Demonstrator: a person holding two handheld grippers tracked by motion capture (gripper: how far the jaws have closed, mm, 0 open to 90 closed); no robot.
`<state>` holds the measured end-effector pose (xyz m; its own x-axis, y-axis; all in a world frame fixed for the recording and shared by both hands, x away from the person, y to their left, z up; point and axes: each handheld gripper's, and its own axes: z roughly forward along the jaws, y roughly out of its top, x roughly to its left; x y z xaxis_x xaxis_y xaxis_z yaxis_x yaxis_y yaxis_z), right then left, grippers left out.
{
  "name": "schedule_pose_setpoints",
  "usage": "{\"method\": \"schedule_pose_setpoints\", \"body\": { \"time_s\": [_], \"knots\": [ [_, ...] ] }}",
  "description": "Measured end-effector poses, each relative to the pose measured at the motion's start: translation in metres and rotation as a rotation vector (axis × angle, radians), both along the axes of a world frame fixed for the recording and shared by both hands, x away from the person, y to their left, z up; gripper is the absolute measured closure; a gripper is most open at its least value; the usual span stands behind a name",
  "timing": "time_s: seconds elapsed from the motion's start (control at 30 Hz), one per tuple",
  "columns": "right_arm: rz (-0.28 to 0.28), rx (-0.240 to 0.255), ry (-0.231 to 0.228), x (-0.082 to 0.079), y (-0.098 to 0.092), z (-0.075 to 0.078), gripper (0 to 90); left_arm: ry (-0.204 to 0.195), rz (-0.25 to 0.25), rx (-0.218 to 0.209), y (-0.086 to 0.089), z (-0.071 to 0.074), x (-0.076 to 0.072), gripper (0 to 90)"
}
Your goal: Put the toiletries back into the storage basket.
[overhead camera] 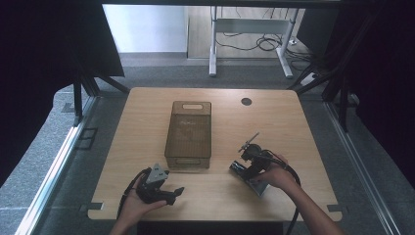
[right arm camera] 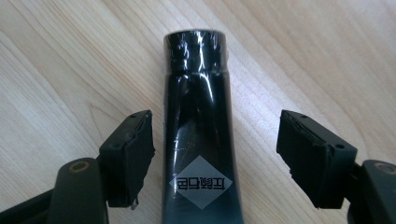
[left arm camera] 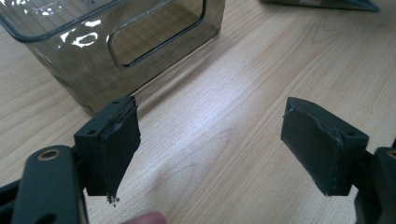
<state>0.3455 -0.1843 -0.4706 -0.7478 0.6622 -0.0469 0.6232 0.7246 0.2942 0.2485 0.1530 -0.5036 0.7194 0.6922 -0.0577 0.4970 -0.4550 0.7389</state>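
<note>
Where grey carpet surrounds it, the wooden table point(overhead camera: 274, 122) bears a bin point(overhead camera: 189, 134); desk legs point(overhead camera: 213, 54) behind.

We hold our left gripper point(overhead camera: 169, 193) at seven o'clock on the table, hand point(overhead camera: 134, 205) beneath it, jaws spread wide and pointing toward three o'clock. Our right gripper point(overhead camera: 238, 168) sits at five o'clock, gripped from behind by the right hand point(overhead camera: 274, 176), jaws parted.

Wooden table point(overhead camera: 220, 196) bearing a clear bin point(overhead camera: 189, 134) at centre, with the left gripper point(overhead camera: 164, 194) near its front and the right gripper point(overhead camera: 243, 163) over a black tube point(overhead camera: 238, 169).
</note>
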Motion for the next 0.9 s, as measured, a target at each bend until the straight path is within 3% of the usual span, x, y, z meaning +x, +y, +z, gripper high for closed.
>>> {"method": "schedule_pose_setpoints", "body": {
  "time_s": [0.23,0.73,0.9],
  "knots": [
    [-0.001,-0.029,0.047,0.001,0.001,-0.014,28.7,0.002,-0.001,0.0,0.0,0.0,0.0,19.9],
    [0.013,-0.117,0.088,0.001,0.012,-0.031,37.7,-0.002,-0.002,0.0,0.0,0.001,0.0,19.9],
    [-0.001,-0.089,0.11,0.003,0.013,-0.032,39.8,-0.003,-0.005,-0.002,-0.002,0.0,-0.001,19.9]
  ]
}}
